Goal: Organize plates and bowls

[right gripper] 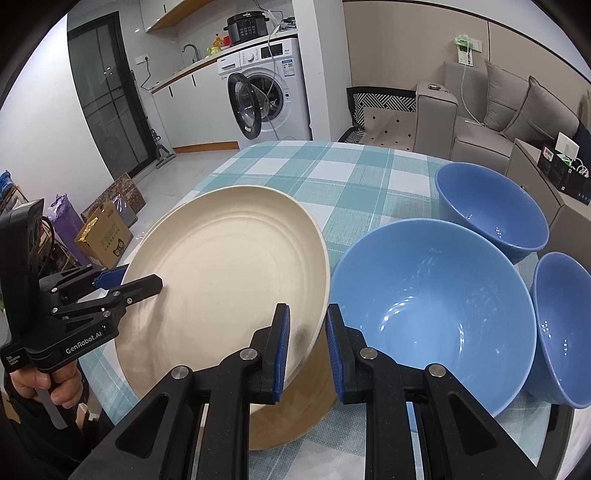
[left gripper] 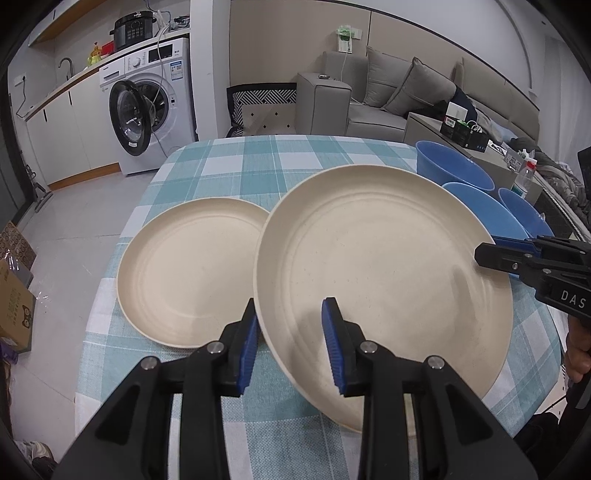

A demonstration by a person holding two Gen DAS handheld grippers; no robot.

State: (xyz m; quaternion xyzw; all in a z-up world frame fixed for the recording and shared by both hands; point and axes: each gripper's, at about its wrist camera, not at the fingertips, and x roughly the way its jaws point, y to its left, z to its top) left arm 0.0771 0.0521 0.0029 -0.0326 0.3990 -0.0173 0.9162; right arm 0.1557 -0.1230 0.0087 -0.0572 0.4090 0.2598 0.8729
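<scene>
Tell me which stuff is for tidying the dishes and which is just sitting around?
For the job:
- big round cream plate held at its rim
- second round cream plate
- three round blue bowls

Just lying about:
- white washing machine
- grey fabric sofa
- black electric cooker
- brown cardboard boxes
</scene>
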